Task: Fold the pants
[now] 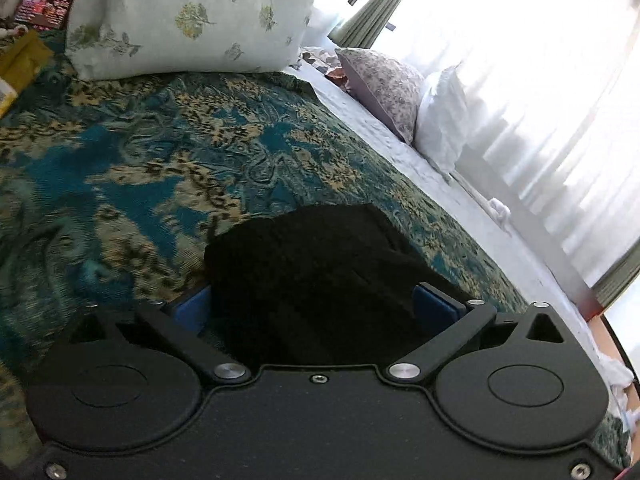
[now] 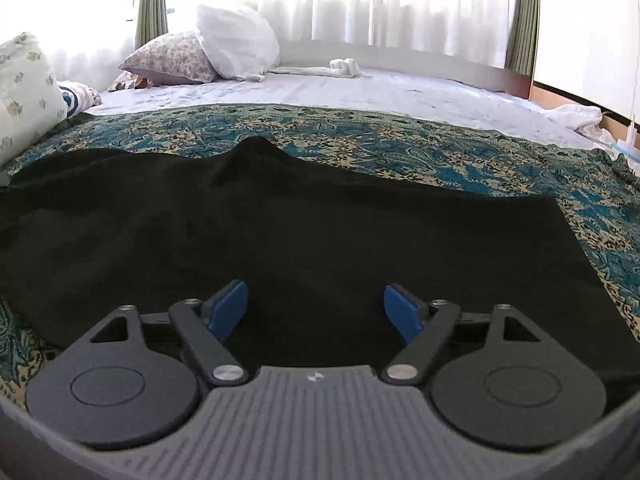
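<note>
The black pants lie spread across the teal patterned bedspread. In the right wrist view my right gripper is open, its blue pads wide apart just above the near edge of the pants. In the left wrist view my left gripper is open with its blue pads on either side of one end of the pants, which bunches up between the jaws. The pads do not press the cloth.
A pale floral pillow lies at the head of the bedspread. A grey floral pillow and a white pillow lie on the white sheet by the curtained window. A yellow item sits at the far left.
</note>
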The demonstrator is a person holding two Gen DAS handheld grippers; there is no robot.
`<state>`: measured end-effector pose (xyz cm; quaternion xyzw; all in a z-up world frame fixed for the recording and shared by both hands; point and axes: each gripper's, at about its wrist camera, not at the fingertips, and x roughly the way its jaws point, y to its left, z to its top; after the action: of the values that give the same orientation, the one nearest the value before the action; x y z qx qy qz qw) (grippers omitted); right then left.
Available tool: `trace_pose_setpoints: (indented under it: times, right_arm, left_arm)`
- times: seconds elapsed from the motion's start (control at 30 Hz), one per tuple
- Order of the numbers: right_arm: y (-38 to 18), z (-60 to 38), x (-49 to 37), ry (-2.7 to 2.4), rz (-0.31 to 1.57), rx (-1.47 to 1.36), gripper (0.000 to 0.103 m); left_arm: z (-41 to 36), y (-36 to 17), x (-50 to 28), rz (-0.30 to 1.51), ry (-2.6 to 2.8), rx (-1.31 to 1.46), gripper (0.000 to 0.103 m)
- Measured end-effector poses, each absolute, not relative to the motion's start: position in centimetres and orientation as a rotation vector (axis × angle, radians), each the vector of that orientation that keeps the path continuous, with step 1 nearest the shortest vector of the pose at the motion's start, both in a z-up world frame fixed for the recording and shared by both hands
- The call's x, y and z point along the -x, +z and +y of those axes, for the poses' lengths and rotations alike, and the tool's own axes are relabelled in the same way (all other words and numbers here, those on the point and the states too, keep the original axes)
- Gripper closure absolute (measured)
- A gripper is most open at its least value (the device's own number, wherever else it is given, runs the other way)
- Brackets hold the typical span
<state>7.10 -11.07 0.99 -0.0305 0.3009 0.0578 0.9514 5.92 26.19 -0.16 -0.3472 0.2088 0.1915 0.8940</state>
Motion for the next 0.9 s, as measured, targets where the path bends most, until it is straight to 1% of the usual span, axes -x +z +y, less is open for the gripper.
trace_pose_setpoints:
  times: [0.03, 0.07, 0.1, 0.13, 0.17, 0.2, 0.27, 0.4, 0.5, 0.63, 0.7, 0.77, 0.9]
  right_arm:
    - [0.9, -11.0, -7.1, 0.116, 0.609, 0.063, 0.017]
    - [0.9, -11.0, -7.0, 0.116, 0.606, 0.061, 0.017]
    - [0.9, -11.1, -7.0, 0.116, 0.607, 0.06, 0.017]
    - [1.0, -11.0, -7.0, 0.118, 0.611, 0.059, 0.017]
    - [1.2, -11.1, -7.0, 0.123, 0.618, 0.055, 0.017]
    - [1.5, -11.3, -7.0, 0.13, 0.623, 0.047, 0.017]
    - [2.1, -11.9, -6.7, 0.143, 0.631, 0.015, 0.017]
    - [3.7, -14.7, -5.9, 0.134, 0.612, -0.045, 0.017]
    - [5.3, -18.0, -5.3, 0.063, 0.587, -0.067, 0.017]
    - [7.2, -24.3, -4.3, -0.055, 0.546, -0.163, 0.017]
    - [7.8, -27.0, -3.7, -0.109, 0.521, -0.189, 0.017]
    - [8.1, -29.6, -2.7, -0.167, 0.502, -0.207, 0.017]
    - [7.8, -33.7, -0.9, -0.236, 0.494, -0.257, 0.017]
  left_arm:
    - [25.9, -0.1, -6.2, 0.431, 0.397, 0.724, 0.004]
    - [25.6, -0.1, -6.4, 0.425, 0.393, 0.731, 0.019]
    - [25.6, -0.2, -6.7, 0.42, 0.391, 0.748, 0.035]
    - [25.7, -0.3, -6.9, 0.422, 0.361, 0.788, 0.066]
    - [25.9, -0.6, -7.0, 0.428, 0.323, 0.856, 0.075]
    - [25.9, -0.6, -6.9, 0.418, 0.325, 0.902, 0.077]
    - [25.3, 0.3, -7.2, 0.41, 0.338, 0.857, 0.081]
    - [21.7, 4.3, -8.0, 0.37, 0.287, 0.687, 0.083]
    - [16.7, 8.2, -8.9, 0.325, 0.189, 0.528, 0.083]
    - [6.7, 12.1, -9.9, 0.288, -0.004, 0.346, 0.083]
    - [1.3, 12.4, -10.4, 0.312, -0.105, 0.289, 0.083]
    - [-4.4, 11.5, -10.8, 0.348, -0.195, 0.213, 0.083]
    - [-14.5, 7.2, -11.1, 0.486, -0.322, 0.077, 0.083]
